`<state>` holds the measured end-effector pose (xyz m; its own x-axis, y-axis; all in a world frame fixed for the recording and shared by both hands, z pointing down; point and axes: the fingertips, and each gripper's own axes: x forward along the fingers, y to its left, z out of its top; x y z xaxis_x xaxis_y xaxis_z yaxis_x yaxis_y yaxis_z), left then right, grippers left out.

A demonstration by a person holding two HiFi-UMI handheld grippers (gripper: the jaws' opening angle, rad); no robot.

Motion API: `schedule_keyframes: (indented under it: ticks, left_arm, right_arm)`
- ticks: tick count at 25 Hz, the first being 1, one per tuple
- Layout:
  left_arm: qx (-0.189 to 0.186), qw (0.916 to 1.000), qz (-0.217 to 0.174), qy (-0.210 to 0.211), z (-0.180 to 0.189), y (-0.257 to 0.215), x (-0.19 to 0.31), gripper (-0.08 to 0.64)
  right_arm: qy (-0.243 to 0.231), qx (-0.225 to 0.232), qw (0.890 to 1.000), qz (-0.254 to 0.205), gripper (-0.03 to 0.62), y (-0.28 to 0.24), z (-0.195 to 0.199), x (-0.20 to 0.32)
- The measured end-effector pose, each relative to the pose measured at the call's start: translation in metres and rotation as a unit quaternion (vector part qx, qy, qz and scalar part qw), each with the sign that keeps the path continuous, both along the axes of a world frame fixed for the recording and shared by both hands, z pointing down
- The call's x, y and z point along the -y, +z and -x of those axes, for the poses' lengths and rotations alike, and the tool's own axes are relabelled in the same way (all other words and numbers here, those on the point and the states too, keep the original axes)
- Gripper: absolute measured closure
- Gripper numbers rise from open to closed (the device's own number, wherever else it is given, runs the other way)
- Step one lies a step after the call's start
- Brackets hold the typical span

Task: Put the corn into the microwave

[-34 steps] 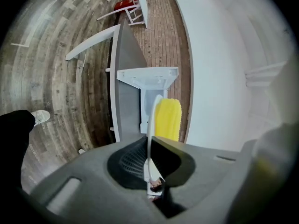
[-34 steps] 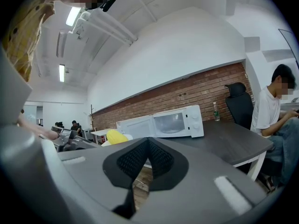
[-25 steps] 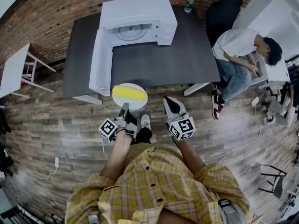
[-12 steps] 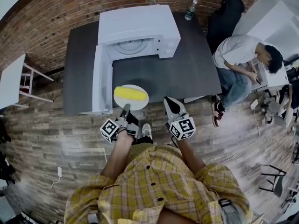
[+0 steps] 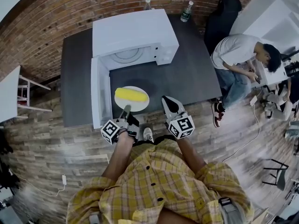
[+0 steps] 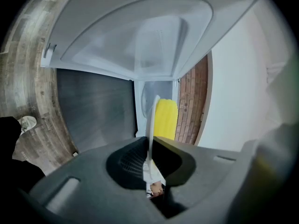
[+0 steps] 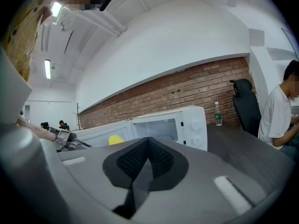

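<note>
A yellow corn cob (image 5: 131,94) lies on a white plate (image 5: 144,103). My left gripper (image 5: 125,111) is shut on the plate's near rim and holds it over the front edge of the dark table (image 5: 187,73). In the left gripper view the plate (image 6: 152,118) shows edge-on between the jaws, with the corn (image 6: 165,118) beyond the left gripper (image 6: 149,155). The white microwave (image 5: 133,34) stands at the back with its door (image 5: 96,92) swung open to the left, and the turntable (image 5: 128,56) is visible inside. My right gripper (image 5: 167,102) is shut and empty, just right of the plate.
Two bottles (image 5: 188,7) stand behind the microwave. A person (image 5: 238,55) sits at the table's right end beside a black chair (image 5: 222,13). A white side table (image 5: 9,85) stands at the left. In the right gripper view the microwave (image 7: 187,125) lies ahead.
Both grippers and the plate with the corn have advanced toward the table. The plate was over the floor before and is now over the table's front edge beside the open door.
</note>
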<state>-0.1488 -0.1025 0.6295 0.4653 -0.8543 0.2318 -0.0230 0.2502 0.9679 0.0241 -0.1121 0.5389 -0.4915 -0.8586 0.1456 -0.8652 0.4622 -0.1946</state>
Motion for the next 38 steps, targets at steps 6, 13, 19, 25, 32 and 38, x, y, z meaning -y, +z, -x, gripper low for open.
schedule_keyframes:
  ticks: [6, 13, 19, 25, 32, 38]
  left_arm:
    - [0.002, 1.0, 0.0, 0.0, -0.004, 0.002, 0.015, 0.534]
    - [0.005, 0.9999, 0.008, -0.013, -0.016, 0.005, 0.033, 0.534]
    - [0.005, 0.9992, 0.007, -0.038, -0.024, 0.008, 0.055, 0.532]
    - [0.016, 0.9983, -0.002, -0.055, -0.029, 0.012, 0.075, 0.532]
    - [0.008, 0.997, 0.004, -0.077, -0.032, 0.024, 0.097, 0.532]
    - [0.005, 0.9945, 0.012, -0.104, -0.025, 0.037, 0.121, 0.532]
  right_arm:
    - [-0.001, -0.004, 1.0, 0.003, 0.589, 0.003, -0.003, 0.016]
    - [-0.009, -0.017, 1.0, 0.006, 0.589, 0.005, -0.014, 0.037]
    - [-0.028, -0.021, 0.999, -0.001, 0.589, 0.005, -0.022, 0.058]
    - [-0.047, -0.02, 0.999, 0.001, 0.589, 0.013, -0.028, 0.075]
    - [-0.066, -0.013, 0.998, 0.001, 0.589, 0.018, -0.027, 0.092]
    - [-0.086, -0.011, 0.996, 0.002, 0.589, 0.019, -0.019, 0.102]
